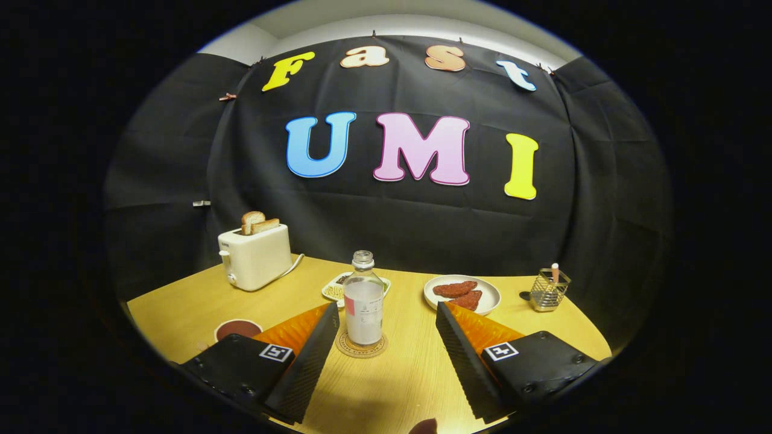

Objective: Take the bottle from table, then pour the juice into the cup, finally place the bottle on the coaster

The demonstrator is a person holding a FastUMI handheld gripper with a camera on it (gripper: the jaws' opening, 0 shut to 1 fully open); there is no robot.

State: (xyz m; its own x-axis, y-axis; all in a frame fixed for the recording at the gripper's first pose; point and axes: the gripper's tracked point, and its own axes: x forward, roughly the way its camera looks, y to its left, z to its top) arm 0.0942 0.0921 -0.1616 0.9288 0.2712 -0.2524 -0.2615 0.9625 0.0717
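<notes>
Two gripper fingers [383, 337] reach forward over a light wooden tabletop [392, 386], spread wide apart and holding nothing. Between their tips, slightly nearer the left finger, a clear plastic bottle with a clear cap and a pale label [363, 299] stands upright on a round cork coaster [362, 346]. Neither finger touches the bottle; a wider strip of bare wood lies between it and the right finger than on its left side.

Beside the left finger, partly hidden by the gripper body, sits a white cup holding dark liquid [237, 329], close to the near left edge of the table. Beyond it, a cream toaster with two slices of toast standing in its slots [256, 255] sits by the far left edge, its cord trailing toward the wall.

Just behind the bottle lies a small pale rectangular dish of food [335, 289], partly hidden by it. Right of that, beyond the right fingertip, a round white plate carrying two reddish-brown pieces of food [462, 294] rests on the wood. A small wire holder with a pale stick in it [549, 290] stands near the far right edge. Open wood stretches from the coaster back toward the gripper.
</notes>
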